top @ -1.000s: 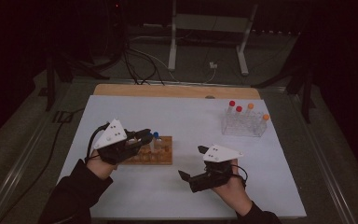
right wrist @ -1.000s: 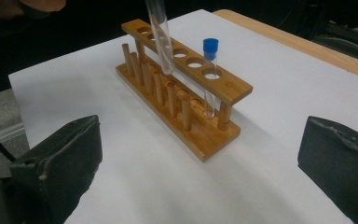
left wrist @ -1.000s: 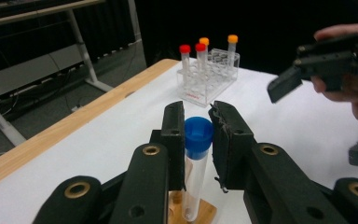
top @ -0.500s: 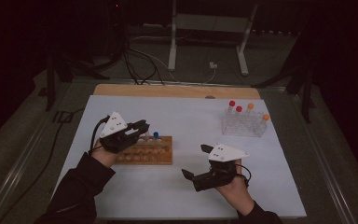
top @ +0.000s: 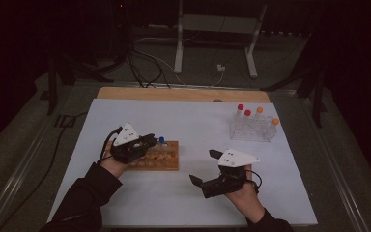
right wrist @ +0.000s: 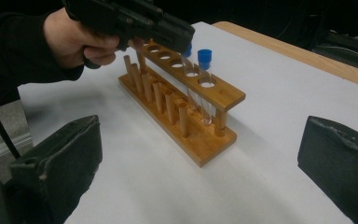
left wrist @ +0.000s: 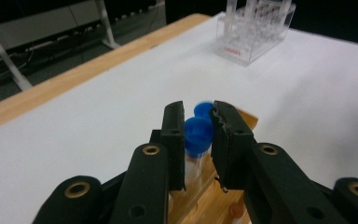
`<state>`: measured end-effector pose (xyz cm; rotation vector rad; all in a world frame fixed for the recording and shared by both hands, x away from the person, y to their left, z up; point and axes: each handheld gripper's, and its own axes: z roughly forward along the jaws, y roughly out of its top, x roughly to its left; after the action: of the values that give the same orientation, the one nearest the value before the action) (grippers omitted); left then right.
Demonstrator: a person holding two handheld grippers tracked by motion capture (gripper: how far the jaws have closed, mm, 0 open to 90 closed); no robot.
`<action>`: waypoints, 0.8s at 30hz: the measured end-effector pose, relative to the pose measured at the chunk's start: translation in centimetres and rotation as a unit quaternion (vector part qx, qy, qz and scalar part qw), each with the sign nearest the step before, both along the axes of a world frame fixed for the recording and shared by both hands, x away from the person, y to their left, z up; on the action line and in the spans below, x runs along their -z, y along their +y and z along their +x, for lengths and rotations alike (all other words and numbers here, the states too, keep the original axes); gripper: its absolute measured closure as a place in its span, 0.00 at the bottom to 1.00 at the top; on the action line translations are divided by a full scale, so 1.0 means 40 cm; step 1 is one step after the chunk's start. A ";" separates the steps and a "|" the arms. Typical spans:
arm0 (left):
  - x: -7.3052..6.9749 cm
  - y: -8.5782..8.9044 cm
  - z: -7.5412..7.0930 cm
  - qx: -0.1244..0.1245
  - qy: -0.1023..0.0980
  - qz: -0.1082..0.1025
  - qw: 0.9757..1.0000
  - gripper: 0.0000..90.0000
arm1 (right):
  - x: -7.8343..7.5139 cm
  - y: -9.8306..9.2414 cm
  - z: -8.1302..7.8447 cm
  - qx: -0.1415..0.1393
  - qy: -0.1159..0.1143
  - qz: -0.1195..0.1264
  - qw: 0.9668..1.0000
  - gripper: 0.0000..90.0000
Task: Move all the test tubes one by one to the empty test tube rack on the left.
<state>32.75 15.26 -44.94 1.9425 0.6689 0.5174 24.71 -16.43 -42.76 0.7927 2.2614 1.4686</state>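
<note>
Two black hand-held grippers at work. Nearest, right gripper (top: 206, 168): jaws spread wide, nothing between them, hovering over the white tabletop (top: 193, 203). Left gripper (left wrist: 198, 140): jaws clamped on a clear blue-capped tube (left wrist: 196, 140), which stands in a hole of the light wooden rack (right wrist: 186, 107) beside a second blue-capped tube (right wrist: 205, 58). Farthest, a clear plastic rack (top: 253, 128) with red- and orange-capped tubes.
</note>
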 end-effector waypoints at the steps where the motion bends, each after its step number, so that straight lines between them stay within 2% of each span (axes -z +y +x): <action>1: 0.002 0.000 0.000 0.000 0.001 0.004 1.000 0.85 | 0.000 0.000 0.000 0.000 0.000 0.000 1.000 0.00; 15: -0.003 -0.005 0.005 0.002 0.015 0.018 1.000 0.85 | -0.001 -0.004 0.003 -0.001 0.004 0.001 1.000 0.00; 24: -0.014 -0.014 0.022 0.013 0.030 0.039 0.999 0.85 | 0.000 -0.006 0.008 0.000 0.008 0.005 1.000 0.00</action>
<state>33.63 14.71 -44.38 2.0430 0.6691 0.4774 25.03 -16.68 -42.74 0.8090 2.2679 1.4803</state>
